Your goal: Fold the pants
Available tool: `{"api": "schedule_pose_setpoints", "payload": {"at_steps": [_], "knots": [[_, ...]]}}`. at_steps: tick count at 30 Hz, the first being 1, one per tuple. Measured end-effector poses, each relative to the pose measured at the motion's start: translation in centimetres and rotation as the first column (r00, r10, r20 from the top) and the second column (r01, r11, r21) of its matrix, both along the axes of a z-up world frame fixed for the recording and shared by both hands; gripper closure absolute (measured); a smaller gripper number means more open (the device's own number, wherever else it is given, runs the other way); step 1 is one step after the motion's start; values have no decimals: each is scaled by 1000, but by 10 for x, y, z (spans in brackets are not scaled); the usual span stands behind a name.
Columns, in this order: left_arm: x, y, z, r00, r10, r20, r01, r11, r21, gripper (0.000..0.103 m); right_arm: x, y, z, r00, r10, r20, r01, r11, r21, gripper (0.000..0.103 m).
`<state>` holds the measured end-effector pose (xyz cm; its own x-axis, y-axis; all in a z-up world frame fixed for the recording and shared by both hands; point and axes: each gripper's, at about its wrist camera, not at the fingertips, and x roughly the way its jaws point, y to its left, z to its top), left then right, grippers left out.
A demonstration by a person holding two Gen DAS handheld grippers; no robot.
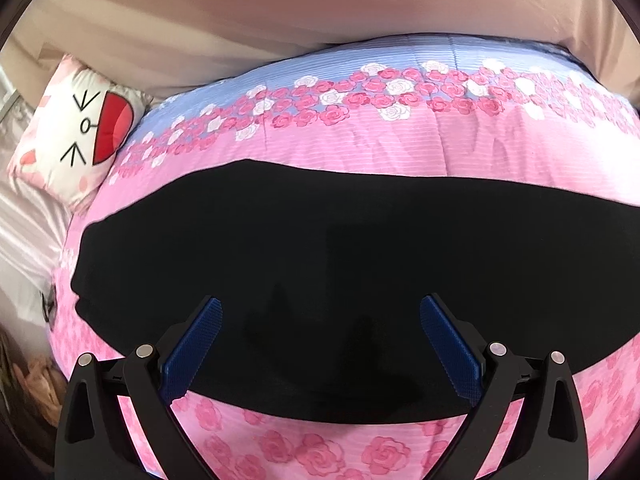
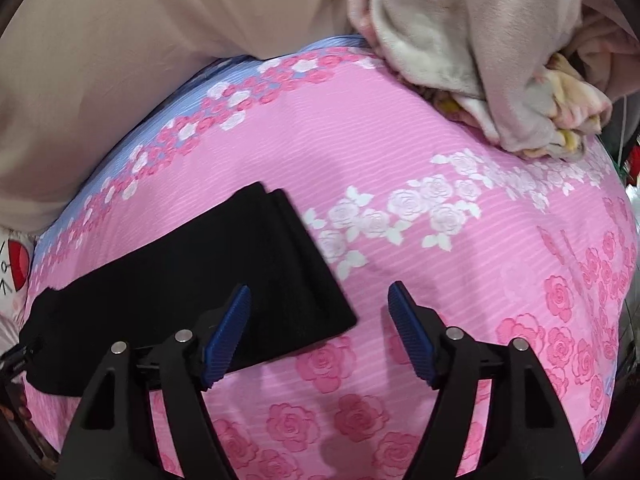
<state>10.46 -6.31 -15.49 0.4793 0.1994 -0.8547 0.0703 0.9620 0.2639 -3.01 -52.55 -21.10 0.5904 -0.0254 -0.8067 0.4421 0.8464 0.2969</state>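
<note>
Lay lengthwise across the bed: black pants under spread, empty left gripper; leg end left of open right gripper

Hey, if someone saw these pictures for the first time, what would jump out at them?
First the black pants, a long dark strip lying flat across the pink rose-print quilt. Then the white cartoon-face cushion with a red mouth at the quilt's far left edge, and the grey plush blanket heap at its far right corner. Both blue-padded grippers, left gripper and right gripper, hover open, gripping nothing.
</note>
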Motion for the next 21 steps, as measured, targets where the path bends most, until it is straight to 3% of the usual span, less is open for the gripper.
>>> {"api": "schedule_pose_setpoints", "payload": {"at_steps": [3, 6, 9, 12, 17, 18, 19, 21], "knots": [[0, 1, 3, 1000, -9, 9, 9, 1000, 21, 5, 5, -14, -8, 1000, 3, 4, -3, 999, 42, 34], [-1, 2, 3, 1000, -21, 0, 21, 999, 26, 5, 17, -12, -20, 997, 69, -19, -68, 995, 66, 38], [-3, 3, 1, 999, -32, -6, 32, 998, 47, 5, 23, 3, -21, 986, 164, -11, -164, 986, 21, 61], [-3, 9, 1, 1000, -18, -13, 19, 999, 43, 5, 29, 7, -20, 979, 203, -15, -203, 979, 16, 73], [-1, 25, 6, 1000, 14, 4, -14, 999, 44, 5, 30, 7, -21, 980, 199, -13, -199, 979, 42, 69], [-1, 30, 7, 1000, 22, 7, -22, 999, 46, 5, 31, 9, -20, 980, 196, -21, -195, 980, 35, 73], [-1, 35, 8, 1000, 29, 10, -30, 998, 50, 5, 32, 11, -17, 980, 196, -30, -195, 980, 34, 87], [1, 48, 12, 999, 52, 16, -53, 997, 53, 5, 32, 16, -8, 983, 180, -37, -180, 983, 24, 87]]}}
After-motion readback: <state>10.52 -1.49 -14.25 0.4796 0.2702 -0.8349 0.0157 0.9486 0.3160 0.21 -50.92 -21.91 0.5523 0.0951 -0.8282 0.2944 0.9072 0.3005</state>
